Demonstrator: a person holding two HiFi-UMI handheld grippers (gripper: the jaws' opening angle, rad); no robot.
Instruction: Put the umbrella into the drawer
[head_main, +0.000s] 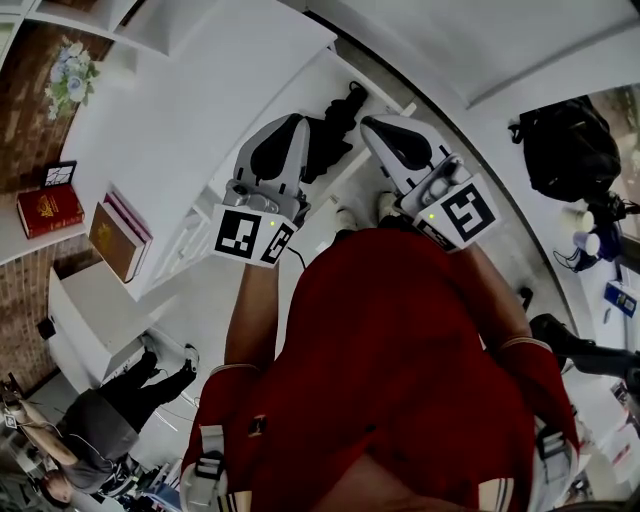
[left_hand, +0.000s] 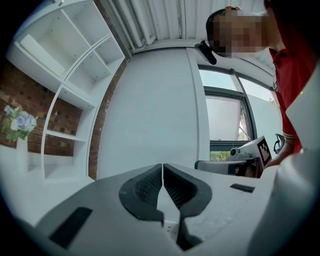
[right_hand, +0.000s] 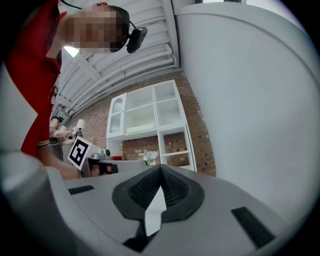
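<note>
Left gripper (left_hand: 162, 169): jaws together, the ribbed black pads meeting along a thin seam, with nothing between them. In the head view it (head_main: 292, 124) sits left of centre in the upper half, touching nothing.
Right gripper (right_hand: 161, 169): jaws closed at the tips, with nothing clamped. A pale gap lower down shows only the background. In the head view it (head_main: 370, 124) sits right of centre, level with the other.
Marker cubes: each gripper's cube faces the head camera, just above the person's red shirt (head_main: 400, 360).
Umbrella (head_main: 336, 128): black and folded, lying lengthwise in the upper centre of the head view, between and beyond the two grippers and apart from both.
Umbrella's resting place: a long white open compartment (head_main: 385, 90) of the white cabinet (head_main: 190, 120). It looks like a pulled-out drawer, but that cannot be confirmed.
Books: a red book (head_main: 50, 210) and a brown book (head_main: 115, 240) on white shelves at the left edge.
Flowers (head_main: 70, 75): upper left corner.
Black backpack (head_main: 570, 145): upper right.
</note>
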